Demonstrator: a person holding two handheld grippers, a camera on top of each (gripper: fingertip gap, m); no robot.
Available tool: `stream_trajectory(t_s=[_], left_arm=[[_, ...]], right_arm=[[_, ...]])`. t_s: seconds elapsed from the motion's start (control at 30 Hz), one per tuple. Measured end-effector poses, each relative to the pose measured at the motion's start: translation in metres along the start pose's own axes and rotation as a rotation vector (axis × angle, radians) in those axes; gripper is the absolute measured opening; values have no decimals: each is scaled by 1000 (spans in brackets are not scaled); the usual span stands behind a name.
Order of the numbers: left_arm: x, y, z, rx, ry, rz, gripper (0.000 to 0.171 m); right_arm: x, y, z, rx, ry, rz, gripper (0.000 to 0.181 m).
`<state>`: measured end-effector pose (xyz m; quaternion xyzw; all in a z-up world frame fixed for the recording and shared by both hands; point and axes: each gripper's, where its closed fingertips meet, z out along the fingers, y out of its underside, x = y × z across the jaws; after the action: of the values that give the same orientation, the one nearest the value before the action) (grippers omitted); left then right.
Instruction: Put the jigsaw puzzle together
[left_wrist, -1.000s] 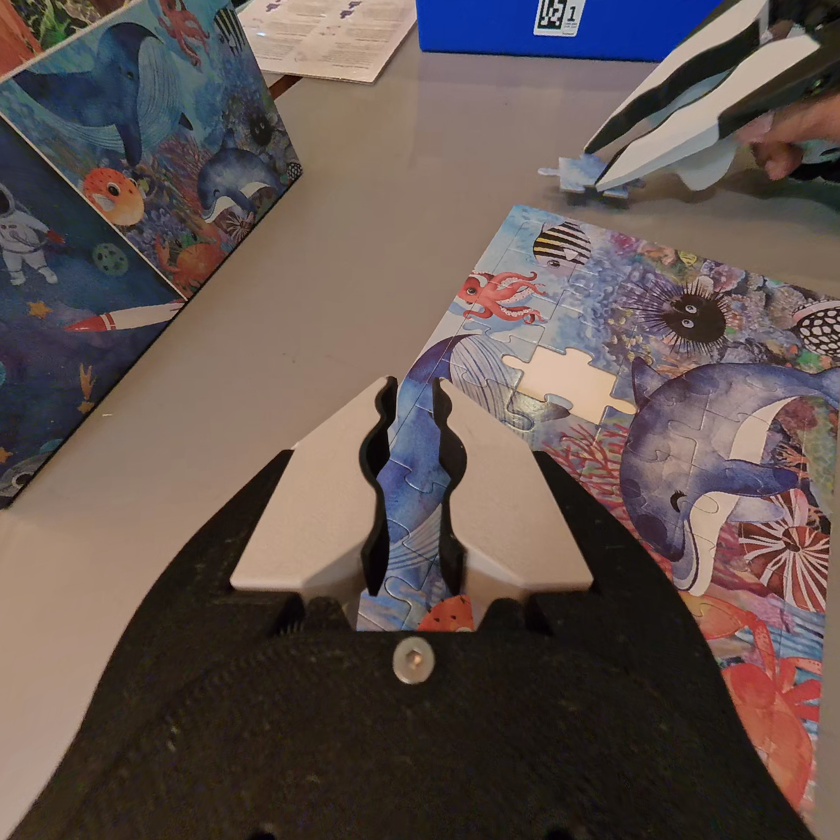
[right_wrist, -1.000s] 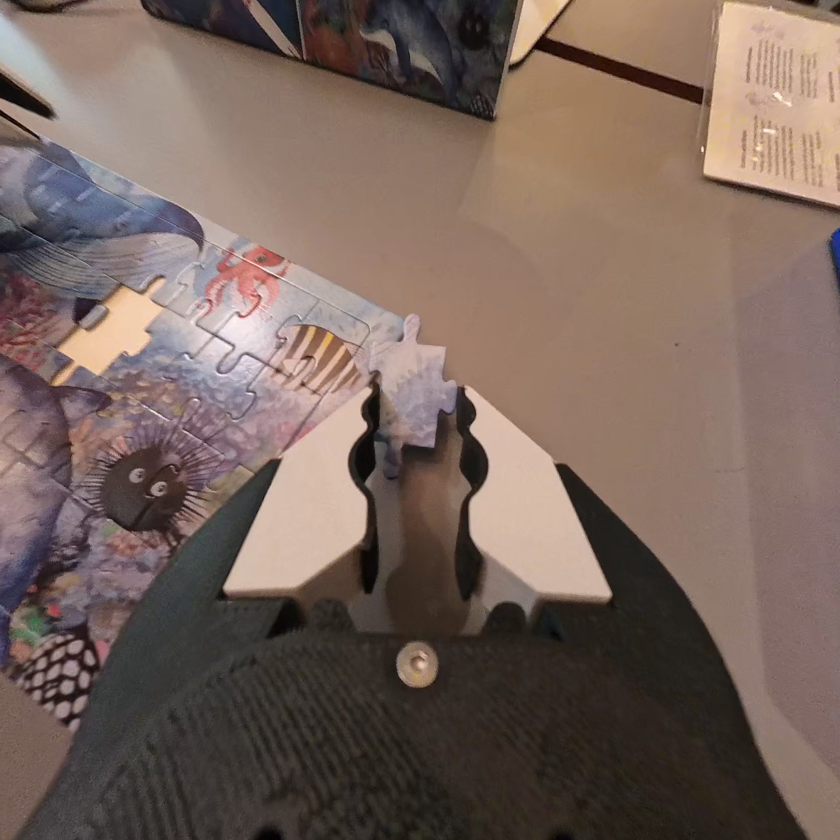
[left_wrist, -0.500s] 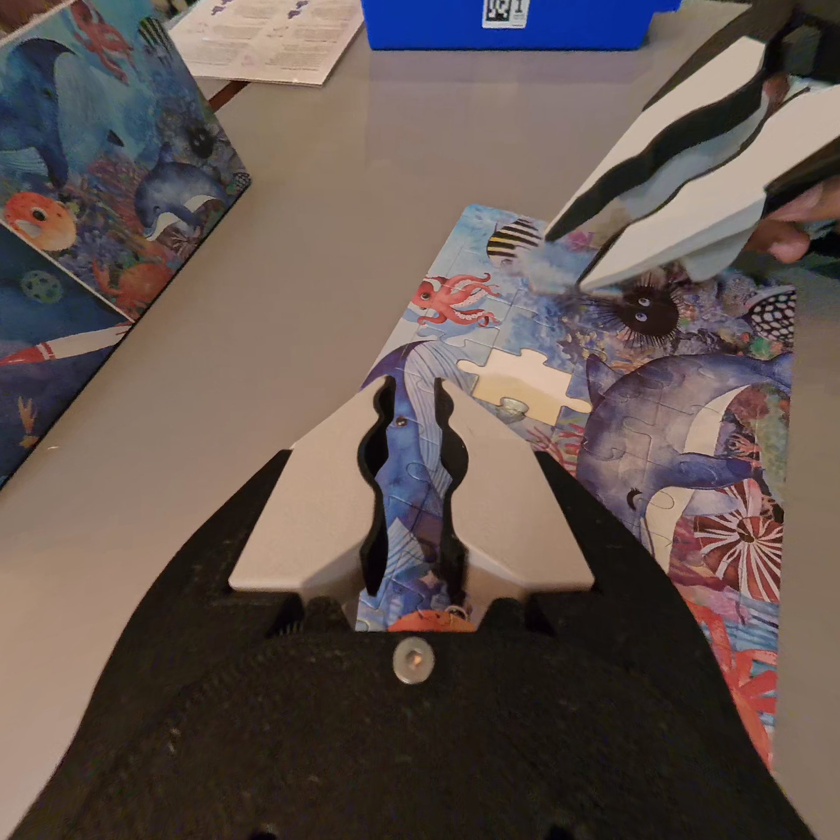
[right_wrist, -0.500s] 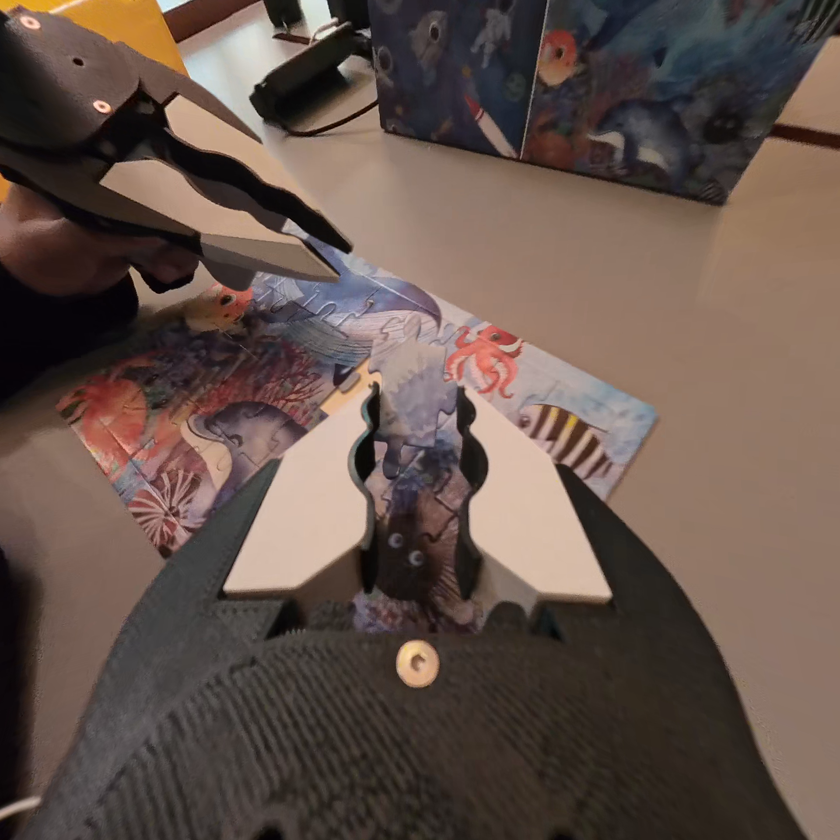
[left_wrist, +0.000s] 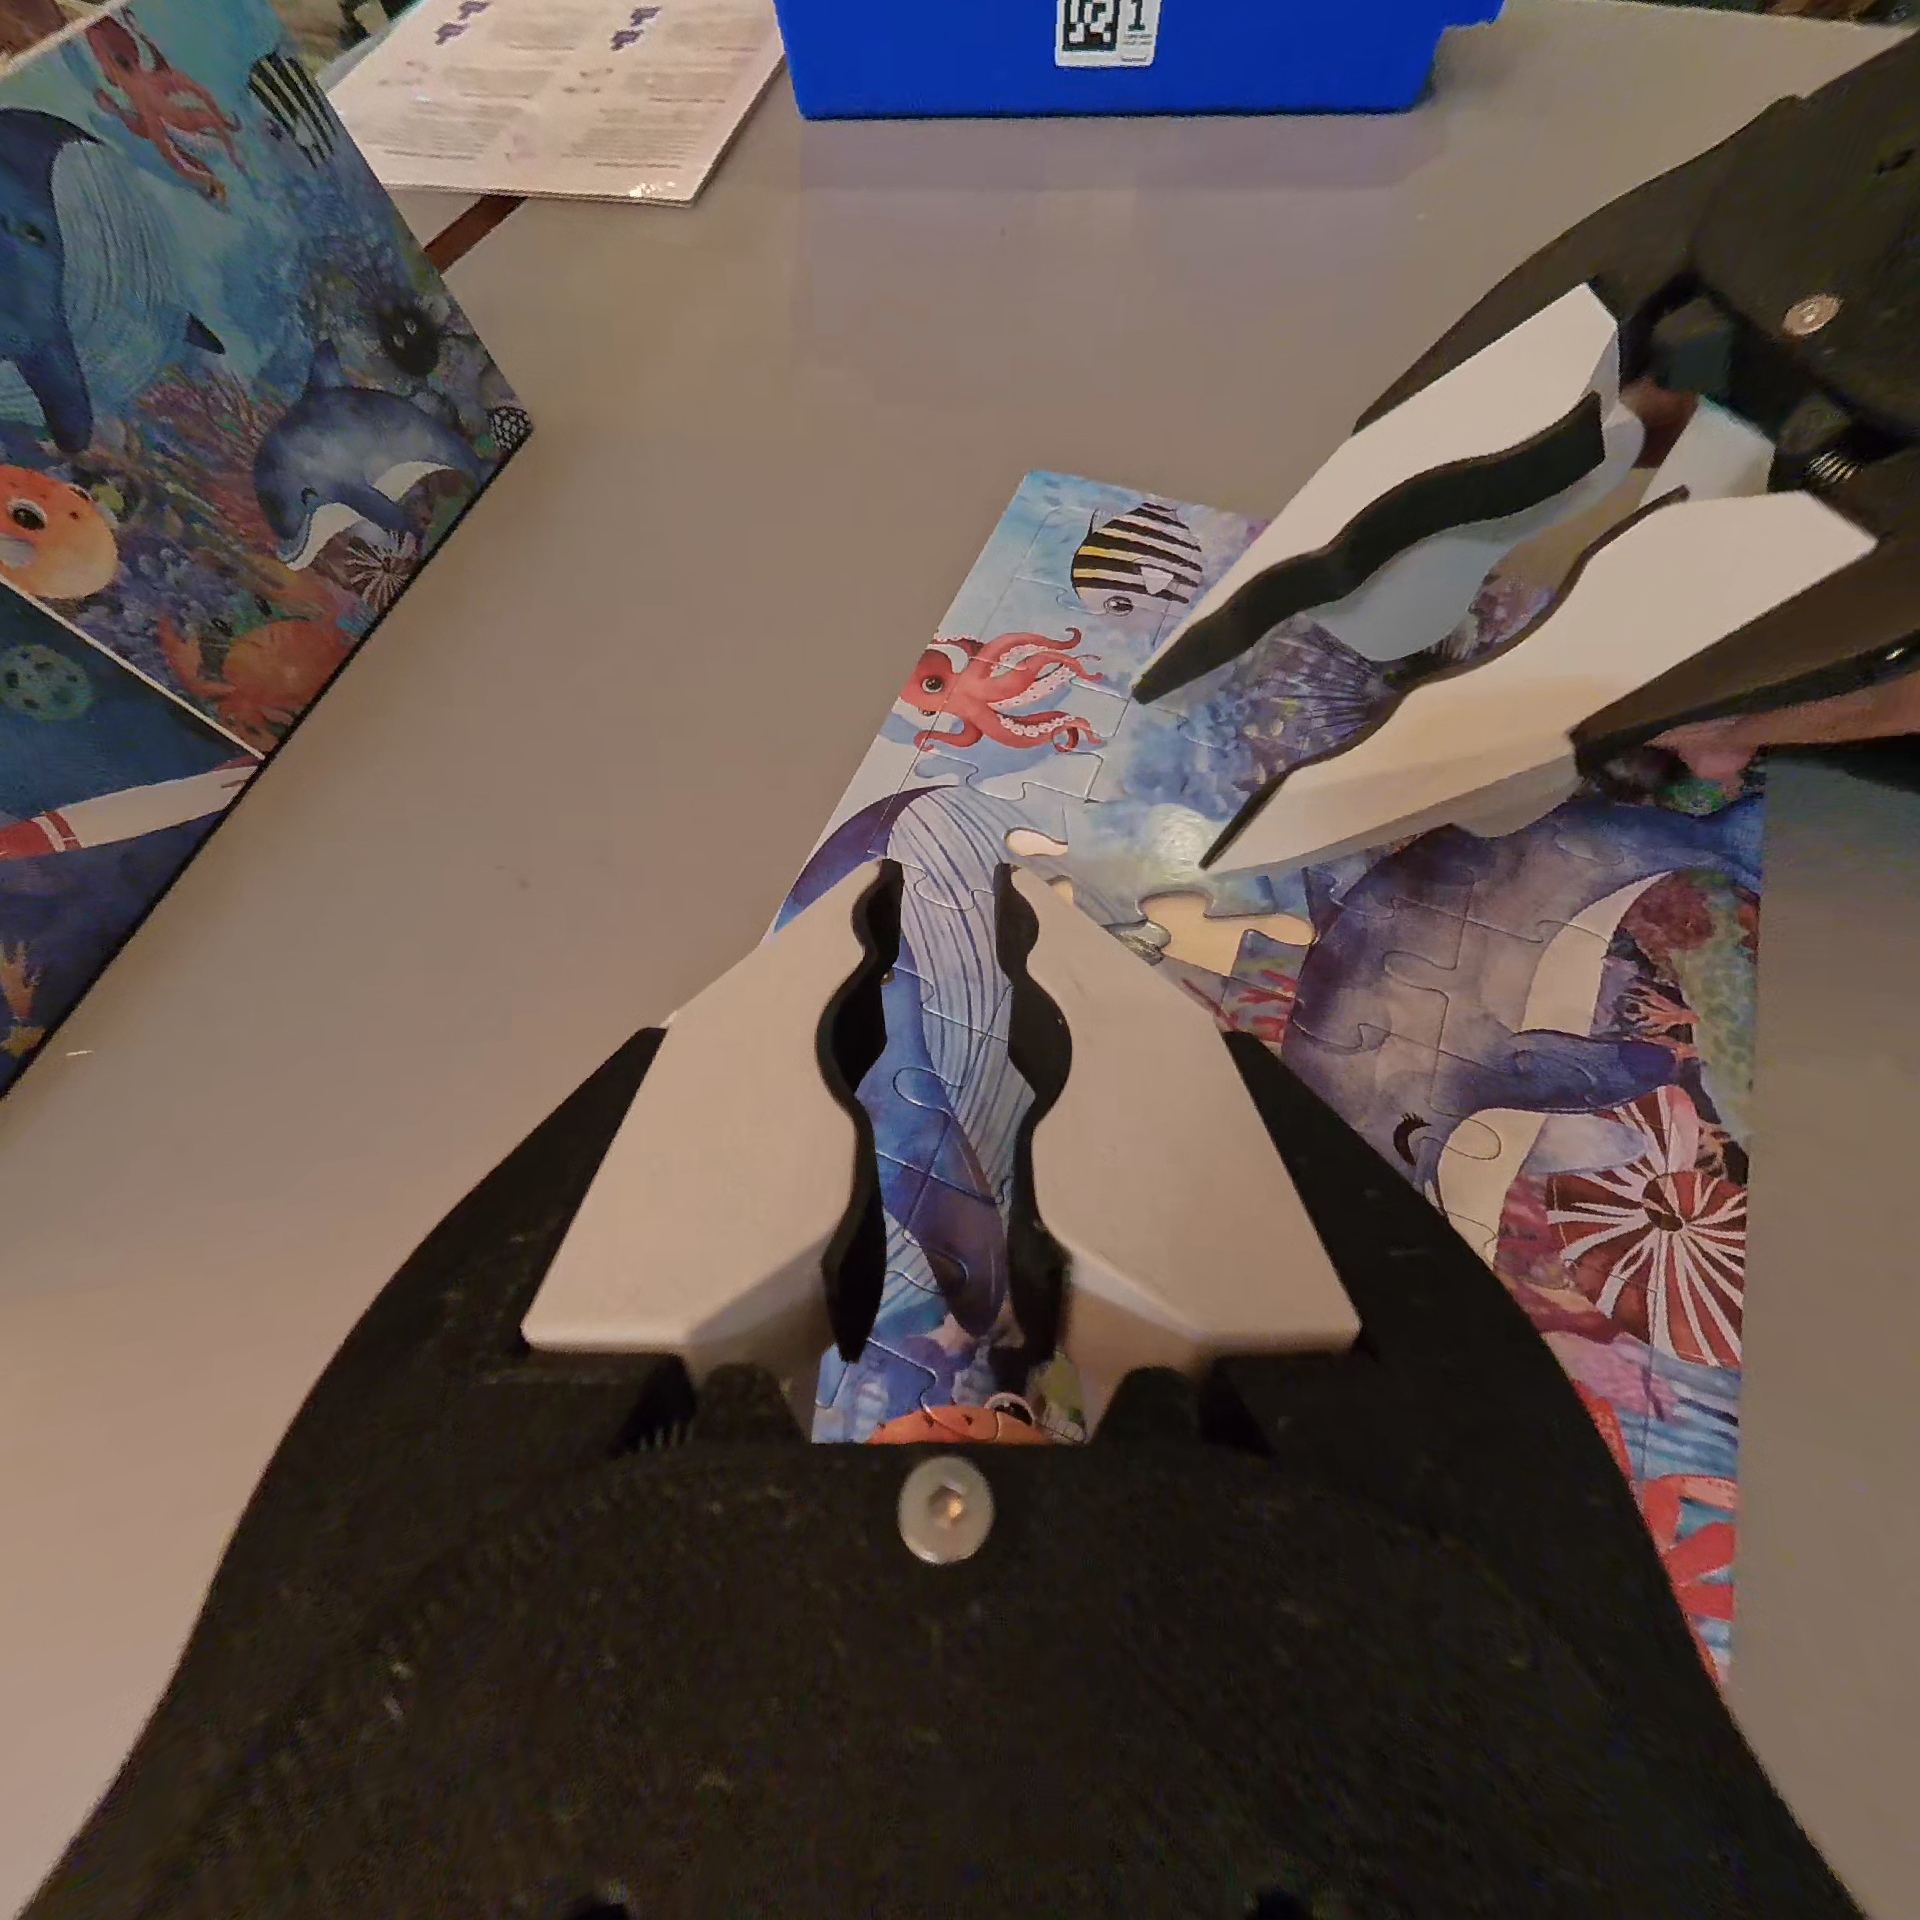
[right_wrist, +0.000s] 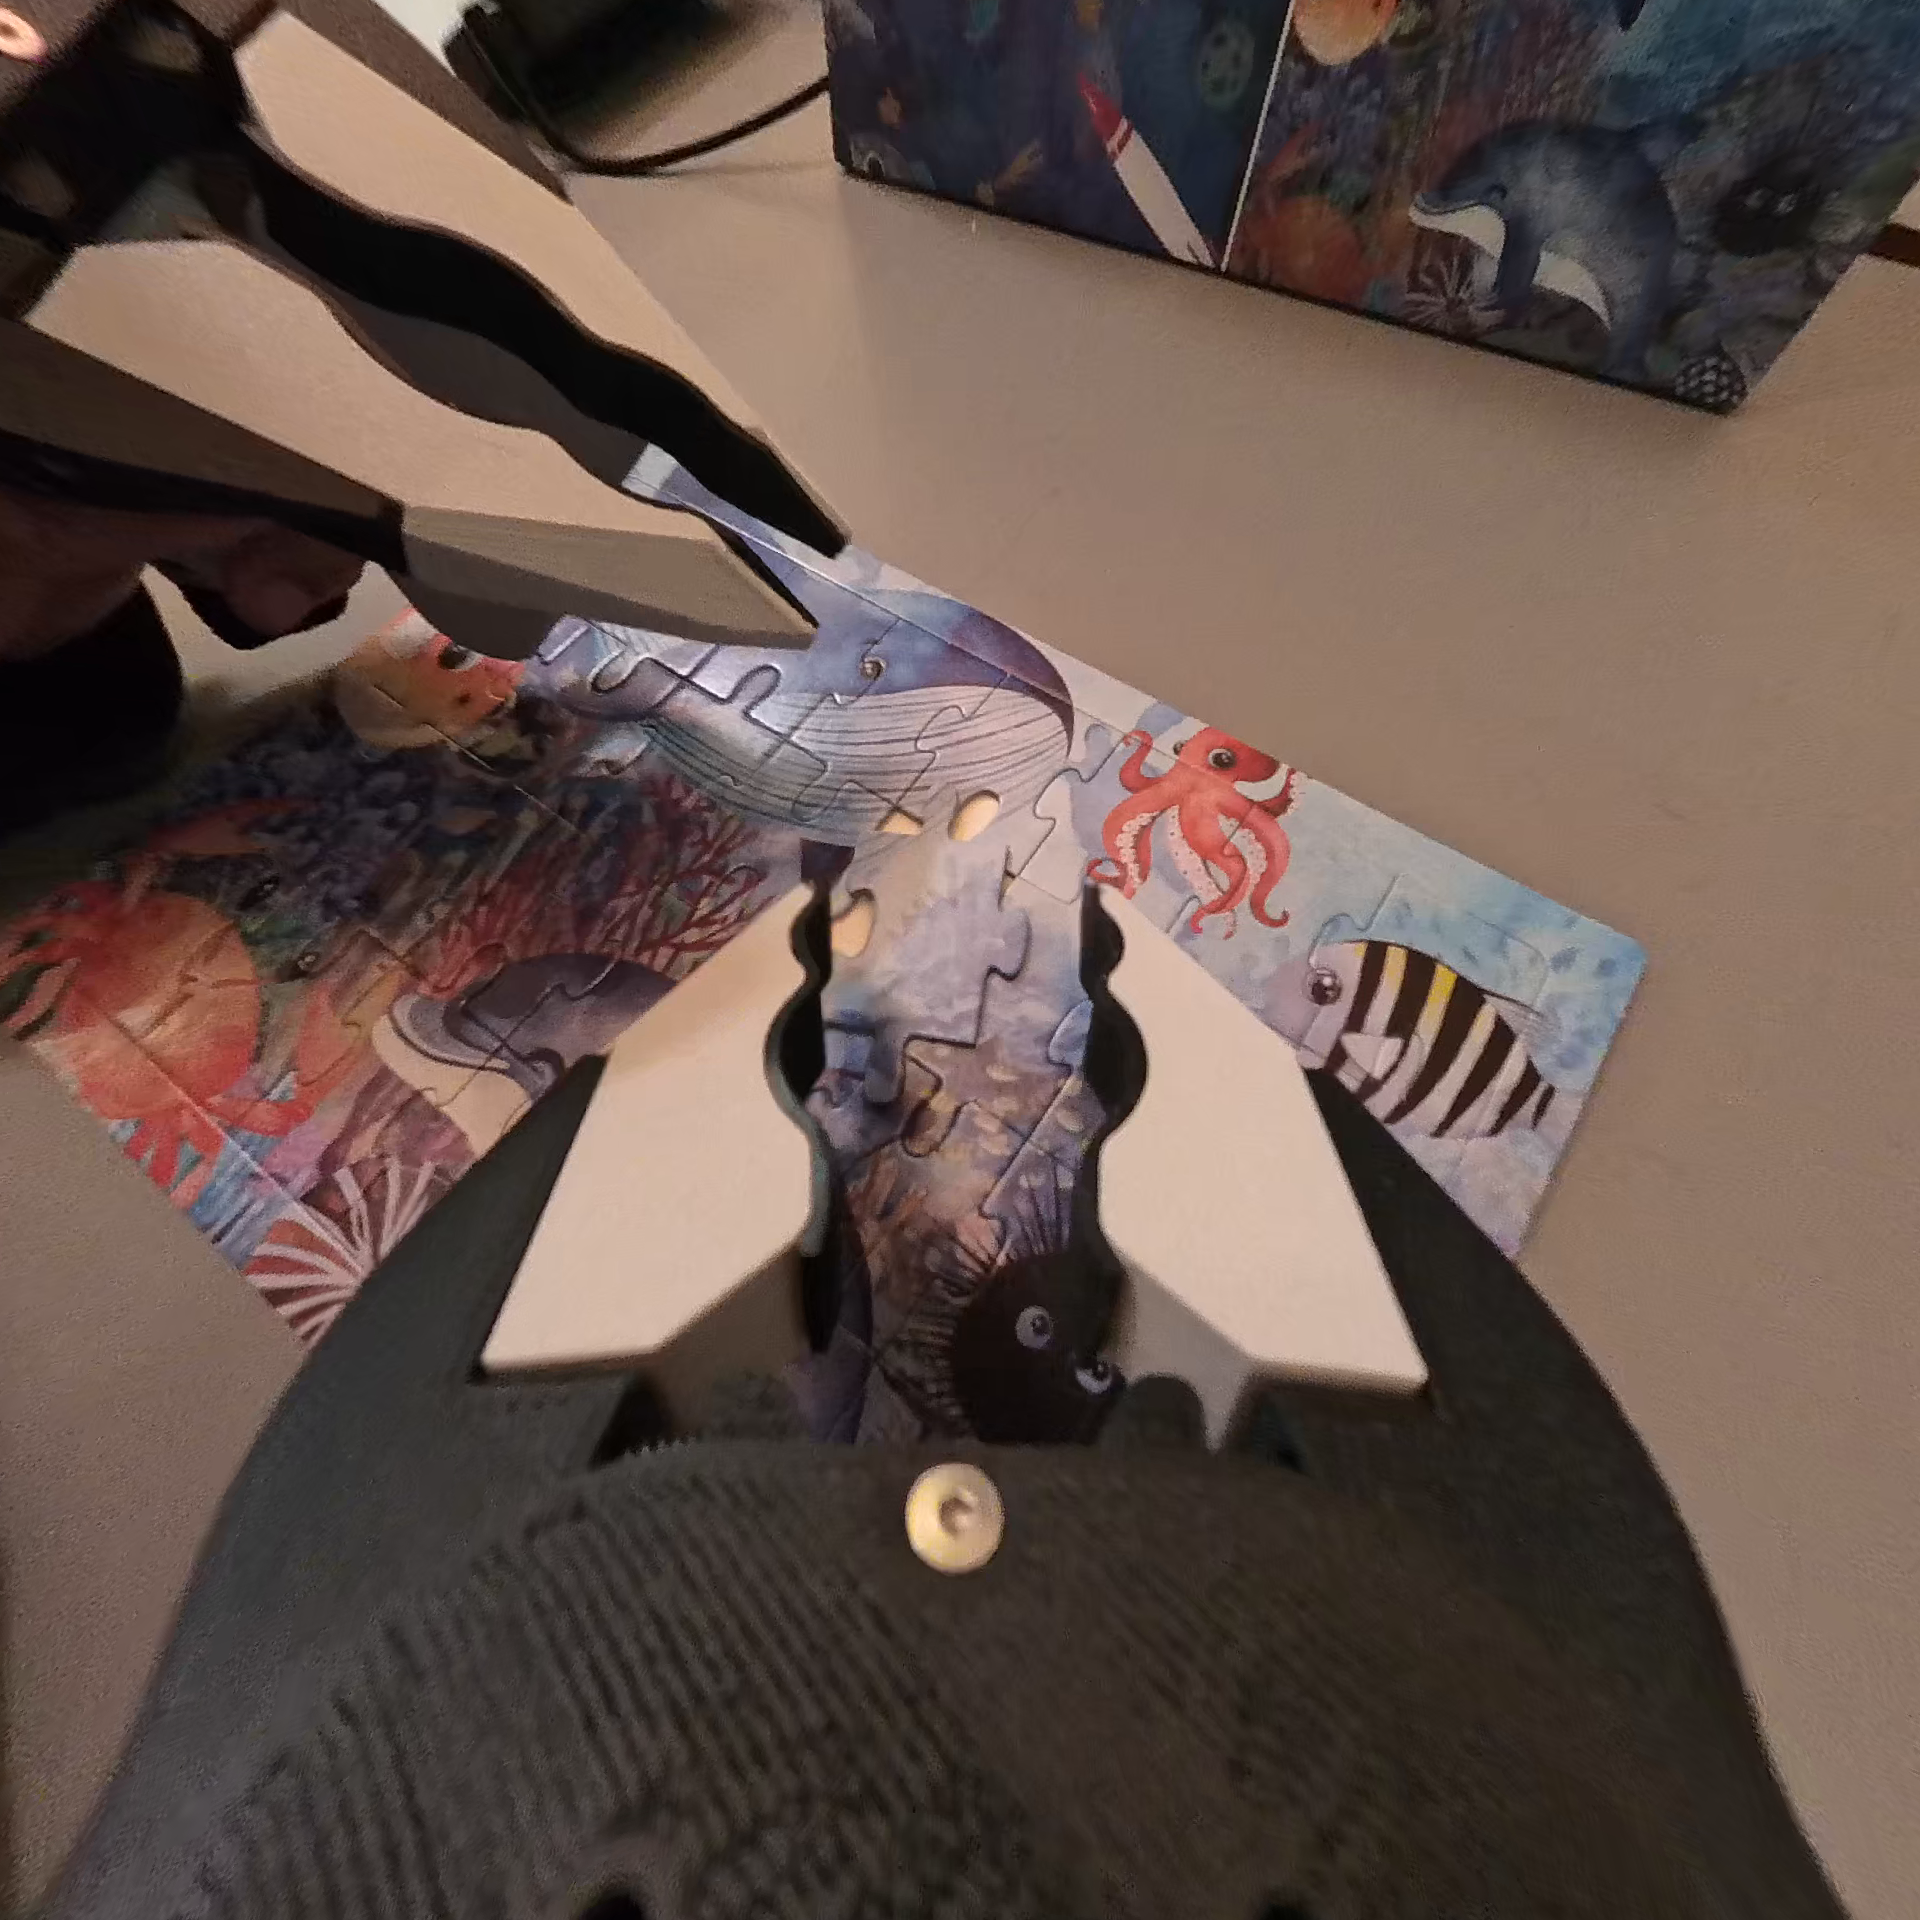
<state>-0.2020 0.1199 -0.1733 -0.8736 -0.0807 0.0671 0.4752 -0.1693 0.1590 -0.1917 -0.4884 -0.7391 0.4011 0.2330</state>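
Observation:
The sea-animal jigsaw puzzle (left_wrist: 1507, 987) lies flat on the grey table and also shows in the right wrist view (right_wrist: 623, 935). A pale blue piece (right_wrist: 925, 935) lies in the gap beside the whale, slightly askew, with slivers of bare backing around it; it also shows in the left wrist view (left_wrist: 1184, 842). My right gripper (right_wrist: 951, 894) is open astride that piece, its pads clear of it. In the left wrist view it (left_wrist: 1174, 777) comes in from the right. My left gripper (left_wrist: 948, 873) stands over the whale, narrowly open, with nothing between its fingers; the right wrist view also shows it (right_wrist: 821, 584).
A picture-covered puzzle box (left_wrist: 208, 364) stands at the left, also seen in the right wrist view (right_wrist: 1455, 156). A blue bin (left_wrist: 1112, 52) and a printed sheet (left_wrist: 571, 94) lie at the far side. A hand (left_wrist: 1714, 743) holds the right gripper. My right fingertips sit around 6 cm from my left ones. Between my right fingertips and the sea-animal jigsaw puzzle (left_wrist: 1507, 987) there is roughly 8 cm.
My right gripper carried the pale blue piece from beyond the puzzle's far edge to the gap, then opened and let it go there. My left gripper stayed over the whale.

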Motion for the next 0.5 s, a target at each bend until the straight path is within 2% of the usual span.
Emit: stream_trajectory(t_s=[0.17, 0.3, 0.5], left_arm=[[7, 4, 4, -22, 34, 8, 16], [25, 11, 12, -62, 114, 52, 30], [28, 23, 22, -140, 68, 122, 31]], right_arm=[[1, 12, -4, -57, -58, 35, 50], [4, 17, -10, -104, -61, 22, 42], [-5, 27, -14, -191, -117, 17, 38]])
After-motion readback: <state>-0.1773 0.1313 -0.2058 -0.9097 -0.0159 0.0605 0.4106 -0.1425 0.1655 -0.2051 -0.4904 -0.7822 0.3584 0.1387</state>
